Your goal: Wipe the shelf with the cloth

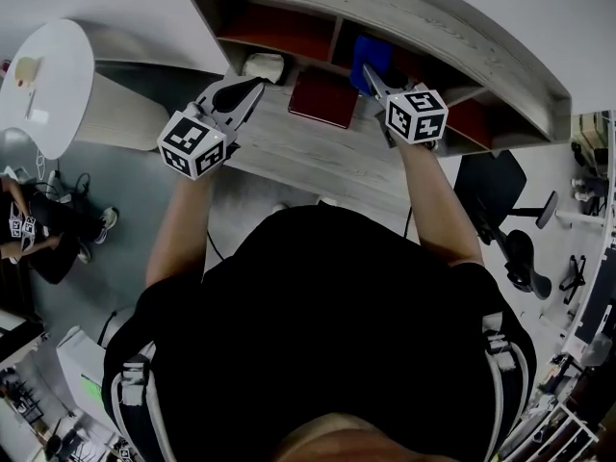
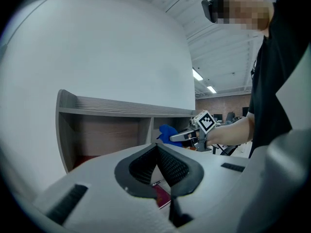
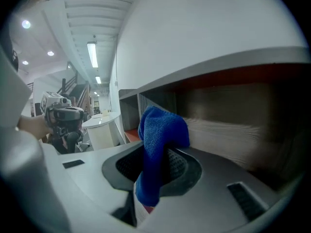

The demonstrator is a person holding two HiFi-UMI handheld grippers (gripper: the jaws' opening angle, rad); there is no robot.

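The grey wooden shelf [image 1: 414,22] has several open compartments with red insides. My right gripper [image 1: 372,75] is shut on a blue cloth [image 1: 371,54] and holds it at the mouth of a middle compartment. In the right gripper view the cloth [image 3: 163,130] bulges up from between the jaws of that gripper [image 3: 155,152], close to the compartment's pale wood floor [image 3: 228,132]. My left gripper [image 1: 241,92] hovers over the desk's left part, shut and holding nothing. The left gripper view shows its jaws [image 2: 156,149] together, the shelf [image 2: 112,111] beyond, and the cloth [image 2: 168,132] to the right.
A dark red book [image 1: 324,97] lies on the desk [image 1: 318,157] below the shelf, with a small white object [image 1: 265,65] to its left. A white round table [image 1: 48,80] and a seated person [image 1: 38,234] are at left; an office chair [image 1: 510,229] stands at right.
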